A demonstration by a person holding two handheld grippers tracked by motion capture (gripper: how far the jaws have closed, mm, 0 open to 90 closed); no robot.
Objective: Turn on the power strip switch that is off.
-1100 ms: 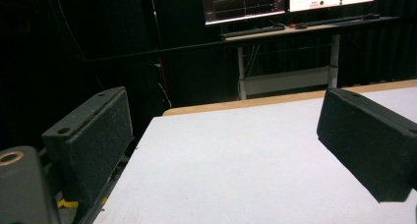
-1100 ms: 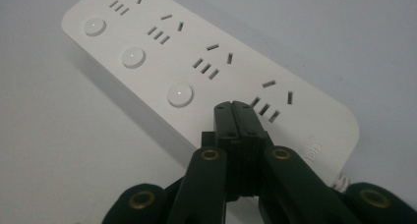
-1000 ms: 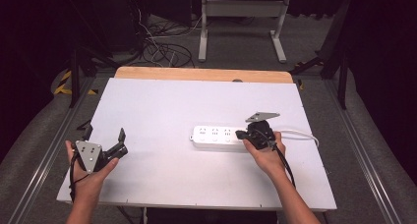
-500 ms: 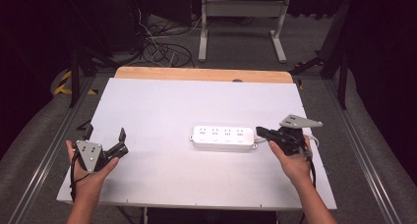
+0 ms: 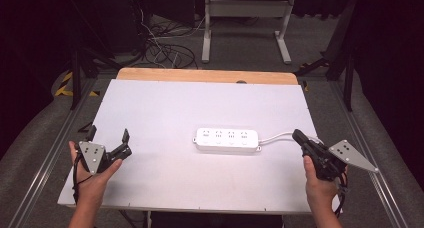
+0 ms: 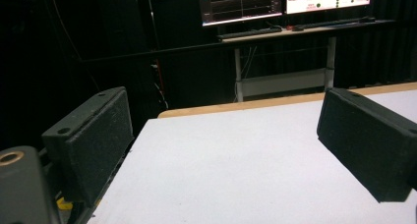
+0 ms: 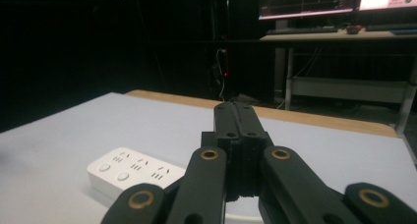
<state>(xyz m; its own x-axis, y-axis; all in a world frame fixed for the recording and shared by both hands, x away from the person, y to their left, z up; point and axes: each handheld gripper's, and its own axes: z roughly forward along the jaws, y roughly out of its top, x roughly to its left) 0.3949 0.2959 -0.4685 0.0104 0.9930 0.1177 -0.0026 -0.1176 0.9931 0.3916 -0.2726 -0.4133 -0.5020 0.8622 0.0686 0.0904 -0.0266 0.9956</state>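
White tabletop point(image 5: 165, 108) bears a power strip point(image 5: 227, 139); left gripper point(image 5: 107, 140) jaws gape, right gripper point(image 5: 298, 135) jaws closed empty; dark room.

No lettering is legible anywhere; the monitors' point(image 6: 285, 3) screen text is too small to read

White power strip point(image 5: 227, 139): a long, flat bar with rounded ends, lying flat on the white table top, right of centre, about midway between near and far edges. Long axis runs left to right. Socket face up, four socket groups in a row. Its white cable point(image 5: 278, 136) leaves the right end and curves off to the right. Nothing plugged into the visible sockets.
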